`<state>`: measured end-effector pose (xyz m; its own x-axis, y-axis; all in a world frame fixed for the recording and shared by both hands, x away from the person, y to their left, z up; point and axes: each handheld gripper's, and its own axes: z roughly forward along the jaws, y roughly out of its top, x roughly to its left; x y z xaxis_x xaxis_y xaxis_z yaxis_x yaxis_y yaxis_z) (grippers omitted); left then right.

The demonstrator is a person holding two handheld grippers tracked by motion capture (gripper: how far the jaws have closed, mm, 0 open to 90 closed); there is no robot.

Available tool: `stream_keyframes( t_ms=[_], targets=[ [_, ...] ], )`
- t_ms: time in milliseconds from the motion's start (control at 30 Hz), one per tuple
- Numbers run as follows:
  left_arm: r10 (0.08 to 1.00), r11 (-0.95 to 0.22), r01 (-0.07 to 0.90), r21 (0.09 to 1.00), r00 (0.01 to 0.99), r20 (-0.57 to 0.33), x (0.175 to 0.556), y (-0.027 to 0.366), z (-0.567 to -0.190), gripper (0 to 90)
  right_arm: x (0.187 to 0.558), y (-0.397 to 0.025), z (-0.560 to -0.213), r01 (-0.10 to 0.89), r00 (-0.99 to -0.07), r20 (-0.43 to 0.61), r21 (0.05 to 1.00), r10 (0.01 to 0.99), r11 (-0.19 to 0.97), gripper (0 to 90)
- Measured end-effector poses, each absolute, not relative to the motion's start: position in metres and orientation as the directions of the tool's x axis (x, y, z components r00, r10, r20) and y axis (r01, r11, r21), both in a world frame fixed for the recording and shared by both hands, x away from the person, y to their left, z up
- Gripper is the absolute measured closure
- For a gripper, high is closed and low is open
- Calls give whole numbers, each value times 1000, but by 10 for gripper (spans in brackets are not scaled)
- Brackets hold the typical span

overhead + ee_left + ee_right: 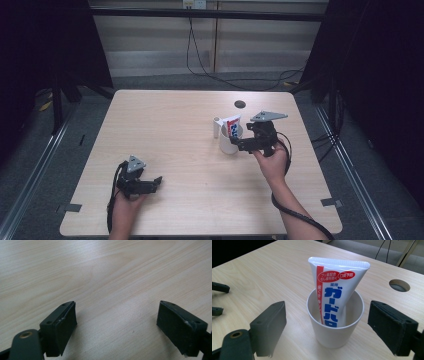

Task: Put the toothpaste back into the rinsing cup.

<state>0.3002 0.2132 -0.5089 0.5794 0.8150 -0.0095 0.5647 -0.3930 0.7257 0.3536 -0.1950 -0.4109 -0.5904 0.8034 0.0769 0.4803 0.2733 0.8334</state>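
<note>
Fingers of right gripper: spread wide, one on either side of white cup, not touching it. Cup: upright on tabletop, right of centre, near round cable hole. Toothpaste tube: white with red and blue print, standing in cup, crimped end up, leaning against rim. Left gripper: fingers apart, holding nothing, low over bare wood at near left.

White cup: plain plastic, upright on table, right-centre, open top. Toothpaste tube inside: white w/ red band + blue lettering, stands crimped flat end up, lower part hidden in cup, leaning on far rim. In high view cup, tube.
</note>
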Motion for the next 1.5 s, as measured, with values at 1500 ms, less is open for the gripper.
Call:
stream_keyframes(
  t_ms=[1500],
  targets=[
    [813,-394,564,725,582,-10,300,213,-509,158,323,-230,-417,473,-595,82,840,799,266,143]
  ],
)
